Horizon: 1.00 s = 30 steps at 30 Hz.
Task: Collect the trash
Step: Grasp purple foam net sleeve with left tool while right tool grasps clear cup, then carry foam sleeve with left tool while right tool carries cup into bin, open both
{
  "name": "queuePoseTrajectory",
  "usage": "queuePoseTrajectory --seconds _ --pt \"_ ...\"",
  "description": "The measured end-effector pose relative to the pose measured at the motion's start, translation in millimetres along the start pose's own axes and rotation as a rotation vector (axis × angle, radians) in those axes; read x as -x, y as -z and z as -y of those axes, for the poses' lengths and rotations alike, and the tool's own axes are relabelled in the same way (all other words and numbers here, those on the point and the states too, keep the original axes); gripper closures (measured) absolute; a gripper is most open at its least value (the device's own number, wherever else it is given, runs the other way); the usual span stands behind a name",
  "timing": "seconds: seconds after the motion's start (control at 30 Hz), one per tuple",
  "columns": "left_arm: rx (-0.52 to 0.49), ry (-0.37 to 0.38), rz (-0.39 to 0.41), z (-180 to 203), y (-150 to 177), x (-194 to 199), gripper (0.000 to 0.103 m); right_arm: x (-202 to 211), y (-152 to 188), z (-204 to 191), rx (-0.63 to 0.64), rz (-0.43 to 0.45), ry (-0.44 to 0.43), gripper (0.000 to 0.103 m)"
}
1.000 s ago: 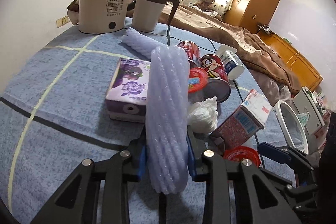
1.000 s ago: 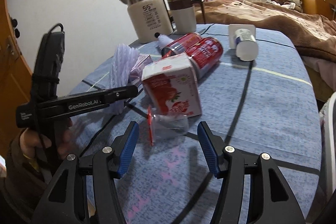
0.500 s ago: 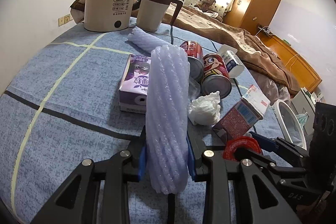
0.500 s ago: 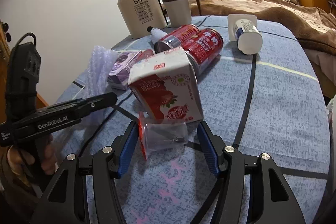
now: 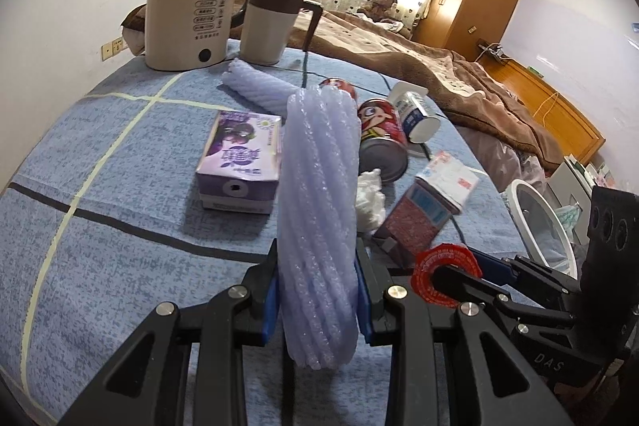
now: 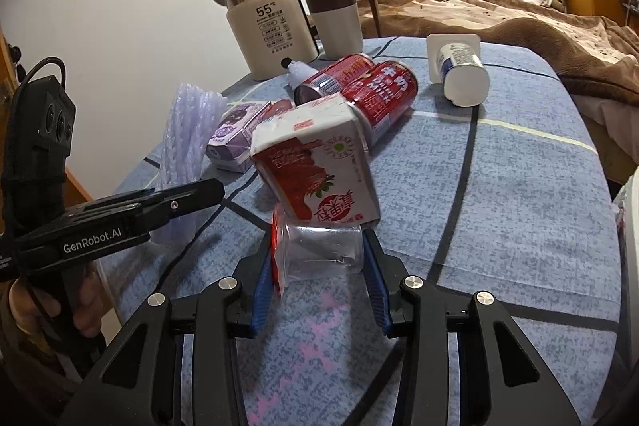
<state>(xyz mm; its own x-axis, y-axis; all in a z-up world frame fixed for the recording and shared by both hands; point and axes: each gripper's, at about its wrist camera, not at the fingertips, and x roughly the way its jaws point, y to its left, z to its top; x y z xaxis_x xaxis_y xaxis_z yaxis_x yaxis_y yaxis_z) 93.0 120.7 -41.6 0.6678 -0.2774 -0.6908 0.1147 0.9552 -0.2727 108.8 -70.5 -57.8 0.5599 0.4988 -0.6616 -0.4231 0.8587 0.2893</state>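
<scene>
1. Trash lay scattered on the blue tablecloth: two red cans, a purple carton, a red strawberry carton, a white yogurt cup, a crumpled tissue and a second foam sleeve.
2. The left gripper was clamped on a lavender foam sleeve, which stood upright between its pads, gripped near the lower end.
3. The right gripper was closing around a clear plastic cup lying on its side with a red foil lid at its left end. The pads appeared just at the cup's ends; firm contact could not be confirmed.
4. Risk: the cup was thin and smooth. Excess squeeze would likely crush it; an off-centre grip could let it squirt out.
5. Risk: the strawberry carton was leaning on the cup. Lifting the cup would probably drop or shift the carton toward the cans.
6. Risk: the tall sleeve, held low, could tip and sweep the tissue or purple carton.
7. Risk: the two grippers were close together and could collide.
</scene>
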Motion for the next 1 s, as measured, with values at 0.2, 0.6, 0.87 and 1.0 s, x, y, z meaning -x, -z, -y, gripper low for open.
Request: queuePoseTrajectory --seconds 0.2,0.6,0.87,1.0 --pt "-0.023 0.008 0.014 14 -1 6 0.070 17 2 4 -0.017 0.033 0.004 0.061" --pt "-0.094 0.050 0.038 54 -8 14 0.070 59 5 26 -0.062 0.115 0.073 0.061" --pt "-0.170 0.109 0.032 96 -13 5 0.070 100 7 60 -0.132 0.178 0.155 0.061" --pt "-0.210 0.148 0.027 120 -15 0 0.070 117 10 77 -0.161 0.202 0.198 0.061"
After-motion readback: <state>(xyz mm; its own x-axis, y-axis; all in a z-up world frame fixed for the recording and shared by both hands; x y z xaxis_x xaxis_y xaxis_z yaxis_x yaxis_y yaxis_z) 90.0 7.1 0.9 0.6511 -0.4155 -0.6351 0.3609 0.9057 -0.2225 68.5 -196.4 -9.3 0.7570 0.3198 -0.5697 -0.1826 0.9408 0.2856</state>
